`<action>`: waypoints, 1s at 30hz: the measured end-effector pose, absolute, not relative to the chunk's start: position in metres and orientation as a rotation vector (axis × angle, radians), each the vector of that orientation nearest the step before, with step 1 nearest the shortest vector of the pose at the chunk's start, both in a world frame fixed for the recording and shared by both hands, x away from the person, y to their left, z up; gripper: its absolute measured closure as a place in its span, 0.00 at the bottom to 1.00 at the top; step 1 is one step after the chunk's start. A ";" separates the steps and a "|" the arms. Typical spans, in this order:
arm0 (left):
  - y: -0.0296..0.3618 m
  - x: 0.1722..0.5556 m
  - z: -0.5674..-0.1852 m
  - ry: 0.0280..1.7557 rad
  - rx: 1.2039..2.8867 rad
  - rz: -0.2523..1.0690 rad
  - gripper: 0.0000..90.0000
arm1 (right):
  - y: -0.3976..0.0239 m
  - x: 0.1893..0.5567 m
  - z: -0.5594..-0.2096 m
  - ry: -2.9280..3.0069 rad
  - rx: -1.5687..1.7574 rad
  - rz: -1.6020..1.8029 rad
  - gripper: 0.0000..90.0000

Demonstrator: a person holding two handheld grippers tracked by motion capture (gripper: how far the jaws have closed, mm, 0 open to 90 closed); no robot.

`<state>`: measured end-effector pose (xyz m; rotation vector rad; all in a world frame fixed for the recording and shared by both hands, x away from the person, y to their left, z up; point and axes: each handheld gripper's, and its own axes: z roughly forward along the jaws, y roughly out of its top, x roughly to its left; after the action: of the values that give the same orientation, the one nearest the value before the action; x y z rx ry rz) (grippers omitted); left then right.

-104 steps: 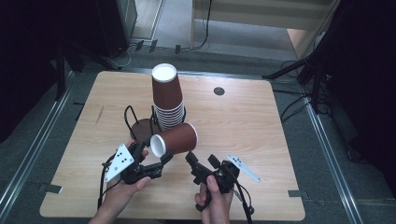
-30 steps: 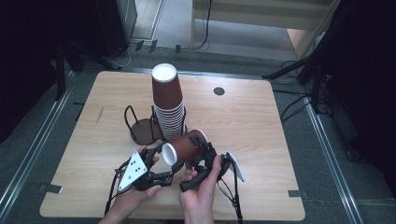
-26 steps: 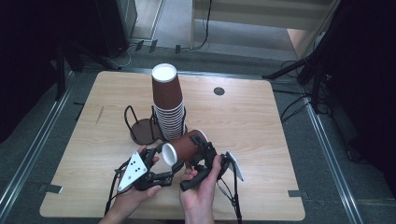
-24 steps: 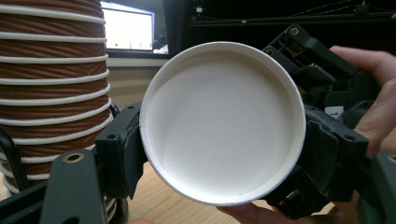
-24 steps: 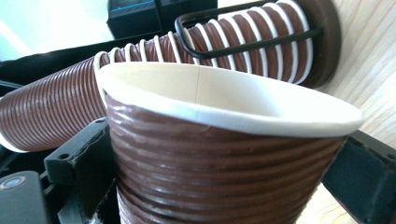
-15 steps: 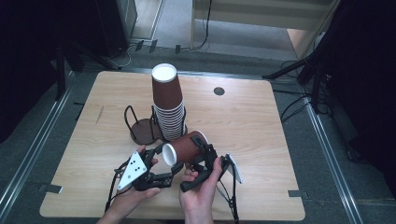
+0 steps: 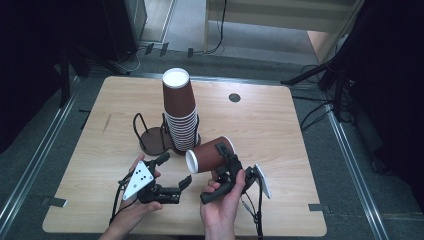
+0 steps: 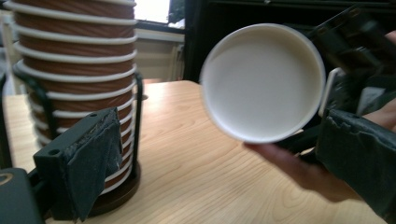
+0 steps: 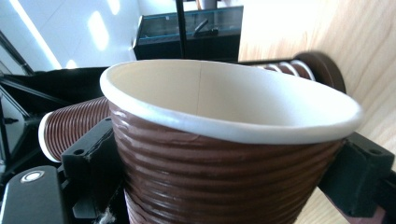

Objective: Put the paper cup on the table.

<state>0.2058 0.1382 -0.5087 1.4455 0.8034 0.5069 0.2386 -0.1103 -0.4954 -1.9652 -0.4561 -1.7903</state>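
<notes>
Right gripper (image 7: 224,162): jaws closed on the ribbed wall of the brown paper cup (image 7: 209,154), one pad on each side, as seen in the right gripper view (image 9: 224,186); jaws just closing further onto the cup. Cup held on its side above the counter (image 7: 280,130), white-rimmed mouth turned toward 9 o'clock in the high view, base toward 3 o'clock. Positioned at 5 o'clock from the cup stack (image 7: 179,115), just beside it and apart from it.

Left gripper (image 7: 172,172): jaws spread wide, just opening, nothing between the pads. Located at 8 o'clock from the held cup, near its mouth but clear of it. In the left gripper view, cup mouth (image 8: 262,81) facing the camera at 1 o'clock, beyond the jaw tips, white interior visible; fingers of the right hand (image 8: 299,170) beneath it.

Cup stack: inverted nested cups, upright, seated on the dark round base of the wire holder (image 7: 150,137) at counter centre. Second ring of the holder at 9 o'clock from the stack. Small dark round mark (image 7: 234,97) on the counter at 2 o'clock from the stack, well apart.
</notes>
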 end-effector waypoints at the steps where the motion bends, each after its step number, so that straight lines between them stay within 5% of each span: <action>1: 0.140 0.206 -0.510 0.811 1.449 0.510 0.01 | -0.111 0.238 -0.494 -0.473 -1.978 -1.804 0.14; 30: 0.185 0.210 -0.523 0.965 1.491 0.549 0.01 | -0.126 0.235 -0.446 -1.082 -2.084 -2.278 0.14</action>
<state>0.2103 0.1853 -0.5229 1.4907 0.9647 0.5495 0.2346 -0.1258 -0.4463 -2.0841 -1.0817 -2.2784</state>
